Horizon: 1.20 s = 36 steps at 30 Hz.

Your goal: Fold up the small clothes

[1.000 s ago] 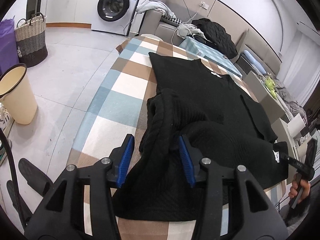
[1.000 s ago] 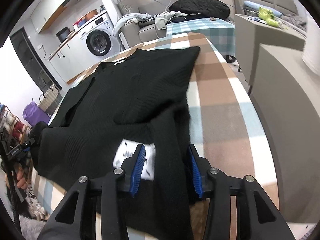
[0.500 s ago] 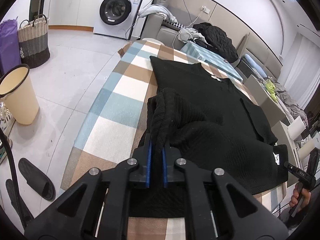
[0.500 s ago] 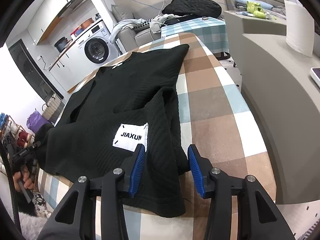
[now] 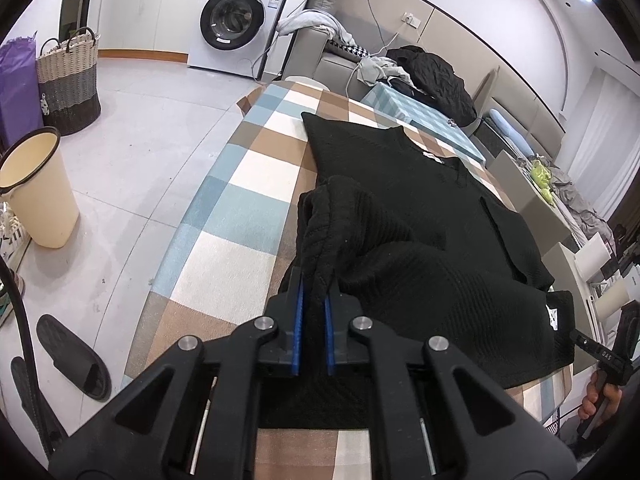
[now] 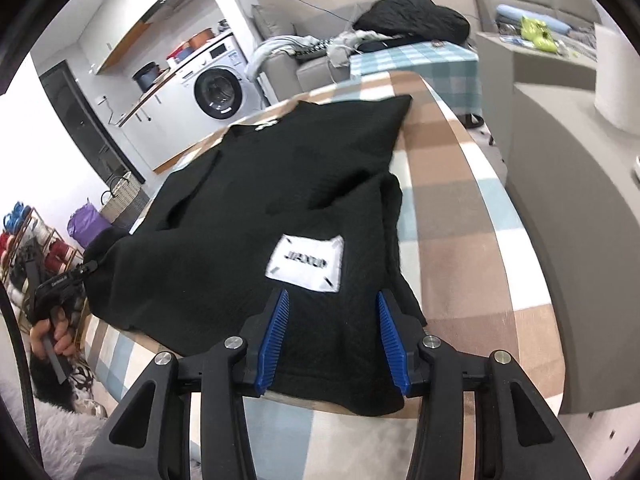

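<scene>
A black knit sweater (image 5: pixel 420 240) lies spread on the checked table (image 5: pixel 240 208), its neck toward the far end. My left gripper (image 5: pixel 314 284) is shut on a bunched fold of the sweater's near left edge, and the fabric rises in a ridge from its blue pads. In the right wrist view the same sweater (image 6: pixel 280 172) shows a white label patch (image 6: pixel 306 262) near the hem. My right gripper (image 6: pixel 332 300) hangs open over that hem, just below the patch. Black fabric lies between its pads, which do not press on it.
A cream bucket (image 5: pixel 36 188), a wicker basket (image 5: pixel 68 84) and a black slipper (image 5: pixel 74 356) stand on the floor left of the table. A washing machine (image 5: pixel 236 20) is at the back. A grey counter (image 6: pixel 560 240) runs along the table's right side.
My left gripper has shut on the bunched sweater edge that lay between its jaws. The right gripper has shifted left along the hem, and the white label now shows fully.
</scene>
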{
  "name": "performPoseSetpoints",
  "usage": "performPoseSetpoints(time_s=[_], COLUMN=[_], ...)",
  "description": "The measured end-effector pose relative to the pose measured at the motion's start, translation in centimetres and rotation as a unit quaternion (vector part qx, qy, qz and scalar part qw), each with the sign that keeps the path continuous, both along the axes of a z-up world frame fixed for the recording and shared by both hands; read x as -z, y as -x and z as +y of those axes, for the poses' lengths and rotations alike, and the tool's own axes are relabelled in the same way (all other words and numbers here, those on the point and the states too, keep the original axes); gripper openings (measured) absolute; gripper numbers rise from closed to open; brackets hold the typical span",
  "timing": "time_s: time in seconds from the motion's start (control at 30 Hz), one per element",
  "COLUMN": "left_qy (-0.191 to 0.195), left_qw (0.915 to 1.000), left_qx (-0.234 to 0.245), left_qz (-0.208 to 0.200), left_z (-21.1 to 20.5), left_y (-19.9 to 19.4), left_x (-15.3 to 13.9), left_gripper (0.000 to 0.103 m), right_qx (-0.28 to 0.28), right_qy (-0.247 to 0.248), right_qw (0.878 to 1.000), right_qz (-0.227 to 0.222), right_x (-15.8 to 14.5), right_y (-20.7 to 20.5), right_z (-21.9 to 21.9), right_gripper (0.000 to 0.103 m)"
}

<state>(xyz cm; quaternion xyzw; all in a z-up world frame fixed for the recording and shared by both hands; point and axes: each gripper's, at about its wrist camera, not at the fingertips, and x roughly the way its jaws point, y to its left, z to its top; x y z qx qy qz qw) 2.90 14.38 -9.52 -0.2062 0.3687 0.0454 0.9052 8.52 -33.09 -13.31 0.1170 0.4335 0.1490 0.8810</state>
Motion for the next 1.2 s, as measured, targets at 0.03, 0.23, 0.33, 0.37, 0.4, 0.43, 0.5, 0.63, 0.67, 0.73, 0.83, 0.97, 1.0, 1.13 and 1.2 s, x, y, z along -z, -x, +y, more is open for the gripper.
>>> performPoseSetpoints(time_s=[0.03,0.23,0.33,0.37,0.4,0.43,0.5,0.63,0.67,0.73,0.83,0.97,1.0,1.13,1.2], left_qy=[0.0,0.015,0.047,0.055,0.064,0.07,0.073,0.056,0.047,0.033,0.038,0.052,0.057,0.054,0.055], left_qw=[1.0,0.9992,0.9969,0.9961,0.9952,0.9945,0.9936,0.9952,0.9963,0.9982,0.9988,0.9976,0.9972,0.9961,0.9956], left_qx=[-0.002,-0.006,-0.01,-0.012,-0.017,-0.019,-0.024,-0.02,-0.019,-0.023,-0.031,-0.045,-0.048,-0.07,-0.077], left_qz=[-0.001,-0.036,-0.061,-0.067,-0.072,-0.075,-0.083,-0.077,-0.069,-0.044,-0.008,0.006,0.006,0.001,-0.001], left_z=[0.0,0.3,1.1,1.3,1.6,1.9,2.3,2.5,2.5,2.4,2.5,2.9,3.1,3.8,4.1], left_y=[0.0,0.6,0.5,0.3,-0.3,-0.7,-2.2,-6.3,-7.3,-9.4,-11.2,-10.7,-10.2,-7.1,-5.3], left_x=[0.0,-1.6,-2.6,-2.9,-3.2,-3.4,-4.0,-4.2,-3.9,-2.7,-0.6,0.4,0.4,0.4,0.4], left_gripper=[0.006,0.004,0.004,0.004,0.004,0.004,0.004,0.004,0.004,0.004,0.005,0.029,0.041,0.051,0.051], right_qx=[0.003,0.004,0.019,0.022,0.026,0.028,0.034,0.053,0.058,0.063,0.078,0.092,0.098,0.121,0.114], right_qy=[0.003,0.006,-0.021,-0.031,-0.038,-0.049,-0.059,-0.026,-0.013,0.006,0.021,-0.026,-0.042,-0.1,-0.138], right_qw=[1.0,0.998,0.995,0.994,0.993,0.992,0.991,0.993,0.994,0.994,0.995,0.995,0.994,0.988,0.984], right_qz=[0.0,-0.059,-0.093,-0.105,-0.11,-0.113,-0.112,-0.098,-0.094,-0.084,-0.058,-0.015,-0.011,-0.009,-0.004], right_x=[0.2,-2.0,-4.2,-5.0,-5.5,-5.9,-6.6,-6.5,-6.3,-5.3,-3.3,-1.4,-1.3,-1.4,-1.2], right_y=[-0.1,0.2,-0.5,-1.0,-1.6,-2.2,-4.3,-8.2,-8.9,-10.1,-10.7,-10.1,-9.4,-6.0,-4.0], right_z=[-0.1,-0.6,-1.4,-1.6,-1.7,-1.7,-1.6,-0.7,-0.4,0.3,0.4,-1.4,-2.1,-4.1,-4.6], right_gripper=[0.037,0.003,0.003,0.003,0.003,0.003,0.003,0.003,0.003,0.003,0.003,0.014,0.02,0.044,0.044])
